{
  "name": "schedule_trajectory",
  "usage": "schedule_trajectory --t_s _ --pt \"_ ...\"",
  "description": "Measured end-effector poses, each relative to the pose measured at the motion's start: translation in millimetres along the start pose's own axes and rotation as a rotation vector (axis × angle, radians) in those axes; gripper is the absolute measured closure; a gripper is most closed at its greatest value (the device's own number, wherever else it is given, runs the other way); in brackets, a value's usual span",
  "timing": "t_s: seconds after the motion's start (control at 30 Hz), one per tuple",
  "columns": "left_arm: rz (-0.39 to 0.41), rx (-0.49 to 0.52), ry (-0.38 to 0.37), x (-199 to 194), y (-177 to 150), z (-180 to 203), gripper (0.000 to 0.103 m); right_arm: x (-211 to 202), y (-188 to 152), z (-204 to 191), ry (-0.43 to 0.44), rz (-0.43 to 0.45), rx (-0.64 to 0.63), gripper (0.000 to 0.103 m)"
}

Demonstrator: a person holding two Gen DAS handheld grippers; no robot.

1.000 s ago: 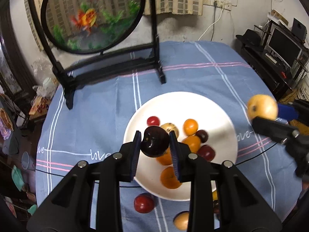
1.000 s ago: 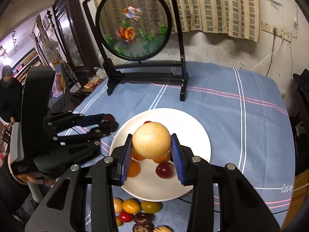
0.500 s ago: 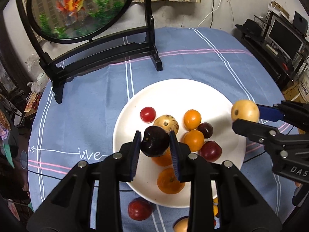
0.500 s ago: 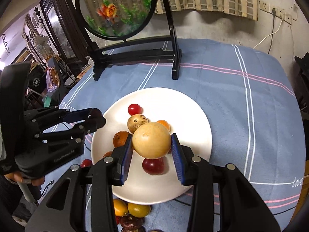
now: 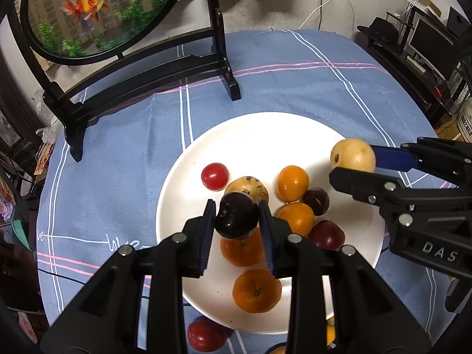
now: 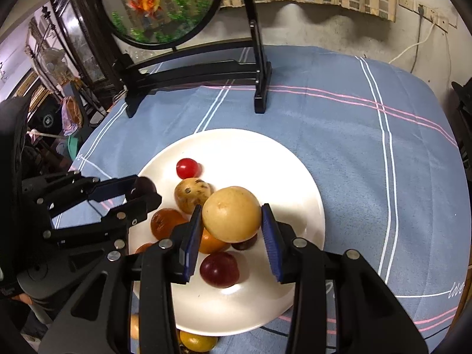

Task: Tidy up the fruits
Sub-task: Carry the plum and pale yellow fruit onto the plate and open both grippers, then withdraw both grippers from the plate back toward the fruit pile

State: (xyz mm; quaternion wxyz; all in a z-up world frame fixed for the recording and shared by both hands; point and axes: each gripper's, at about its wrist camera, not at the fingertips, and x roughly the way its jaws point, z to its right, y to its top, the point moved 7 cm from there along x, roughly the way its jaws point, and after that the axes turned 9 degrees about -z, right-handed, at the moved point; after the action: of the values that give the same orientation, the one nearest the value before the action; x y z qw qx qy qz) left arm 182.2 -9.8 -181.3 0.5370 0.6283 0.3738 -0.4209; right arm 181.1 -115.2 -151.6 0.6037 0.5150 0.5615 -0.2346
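Note:
A white plate (image 5: 259, 135) (image 6: 242, 147) on the blue tablecloth holds several fruits: oranges (image 5: 292, 183), a red tomato (image 5: 214, 176) (image 6: 187, 168), dark plums (image 5: 327, 234) (image 6: 219, 269) and a speckled yellow fruit (image 5: 247, 185) (image 6: 192, 194). My left gripper (image 5: 236, 219) (image 6: 138, 190) is shut on a dark plum (image 5: 236, 219) above the plate's near left. My right gripper (image 6: 232, 225) (image 5: 352, 162) is shut on a yellow round fruit (image 6: 232, 214) (image 5: 352, 155) above the plate's right side.
A black stand with a round goldfish screen (image 5: 94, 11) (image 6: 159, 6) stands at the back of the table. Loose fruits lie on the cloth in front of the plate (image 5: 205, 334) (image 6: 197, 339). Shelves with electronics (image 5: 427, 47) are off the table's right.
Both grippers have moved forward and lower over the plate, each still holding its fruit. The plate looms larger in both views.

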Motion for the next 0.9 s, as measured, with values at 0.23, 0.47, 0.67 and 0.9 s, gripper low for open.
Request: schedule_trajectory --t_s 0.23,0.47,0.67,0.9 --pt "-0.003 0.012 0.008 4 3 3 0.073 6 2 -1 0.0 -0.011 -0.009 0.062" --pt "0.026 0.017 0.026 -2 4 1 0.032 -6 9 1 -0.031 0.039 -0.006 0.029" --pt "0.045 -0.031 0.011 -16 4 -13 0.032 -40 14 6 -0.023 0.094 0.016 0.029" --pt "0.104 -0.122 0.007 -55 1 -41 0.031 -101 3 16 -0.048 0.196 0.057 0.029"
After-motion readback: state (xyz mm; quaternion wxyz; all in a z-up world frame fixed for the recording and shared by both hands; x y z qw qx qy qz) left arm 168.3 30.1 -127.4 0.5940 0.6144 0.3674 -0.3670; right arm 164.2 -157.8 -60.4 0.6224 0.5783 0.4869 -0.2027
